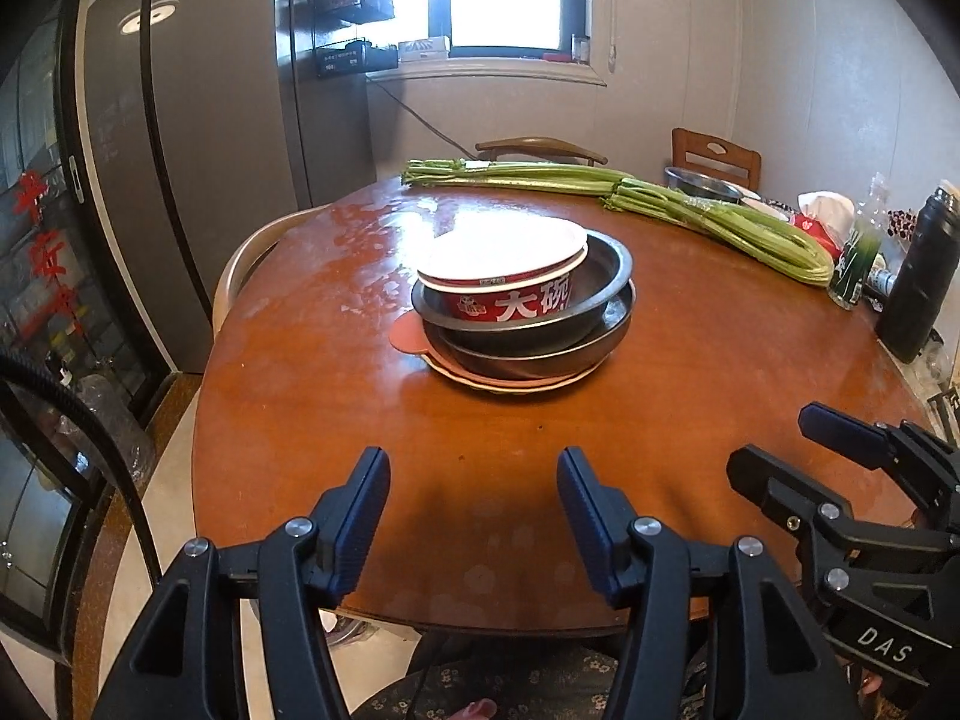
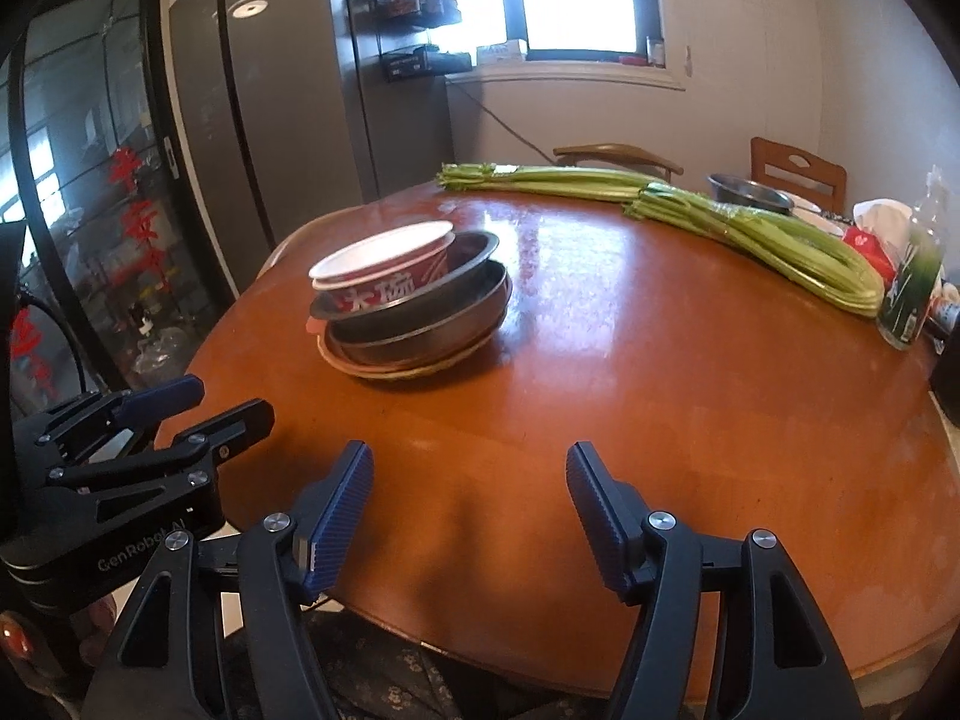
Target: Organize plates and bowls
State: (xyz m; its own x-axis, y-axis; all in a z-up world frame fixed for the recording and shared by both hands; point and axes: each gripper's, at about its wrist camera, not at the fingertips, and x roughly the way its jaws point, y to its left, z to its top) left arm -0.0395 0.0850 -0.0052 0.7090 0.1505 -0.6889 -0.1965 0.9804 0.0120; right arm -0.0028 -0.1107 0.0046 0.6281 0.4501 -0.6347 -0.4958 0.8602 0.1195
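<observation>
The stack (image 1: 522, 312) is sitting near the middle of the round wooden table (image 1: 690, 396), well ahead of both my tools and touching neither. From the bottom it is showing a woven plate (image 2: 408, 369), two metal bowls (image 1: 540, 354) nested one in the other, and a red paper bowl (image 1: 510, 282) with a white rim on top. I am holding my left gripper (image 1: 474, 516) over the near table edge, angling it down toward the stack, jaws released and gripping nothing. I am keeping my right gripper (image 2: 471, 510) just beside it, angling down likewise, jaws spread and empty. Celery (image 1: 690, 204) is lying along the far side.
</observation>
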